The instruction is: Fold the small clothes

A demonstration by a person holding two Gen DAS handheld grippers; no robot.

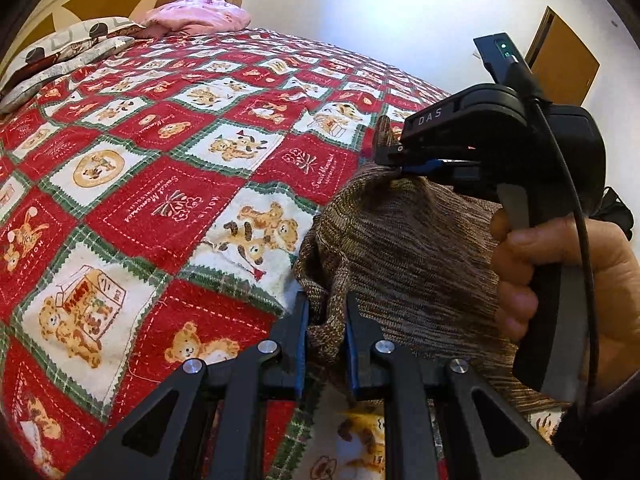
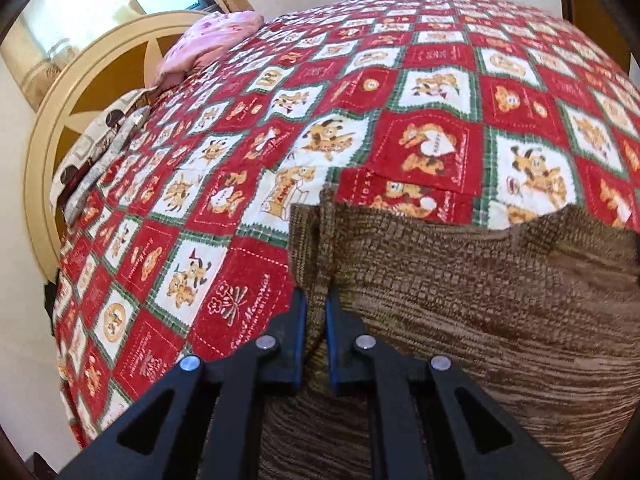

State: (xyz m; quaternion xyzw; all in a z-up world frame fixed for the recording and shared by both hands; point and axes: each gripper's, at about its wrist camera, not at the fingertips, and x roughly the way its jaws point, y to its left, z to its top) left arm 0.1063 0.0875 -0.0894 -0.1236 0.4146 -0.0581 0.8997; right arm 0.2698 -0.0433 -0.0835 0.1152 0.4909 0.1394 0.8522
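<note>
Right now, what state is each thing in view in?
Brown knitted garment: bunched, pinched at two spots.
Left claw: shut on the garment's edge.
Right claw: shut on a fold of it.
Red teddy-bear patchwork quilt: spread flat over the bed.
Pink crumpled cloth: heaped by the headboard.

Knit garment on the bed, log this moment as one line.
garment: brown knit, on quilt | left tool: shut on garment edge | right tool: shut on garment edge | fold: not done
</note>
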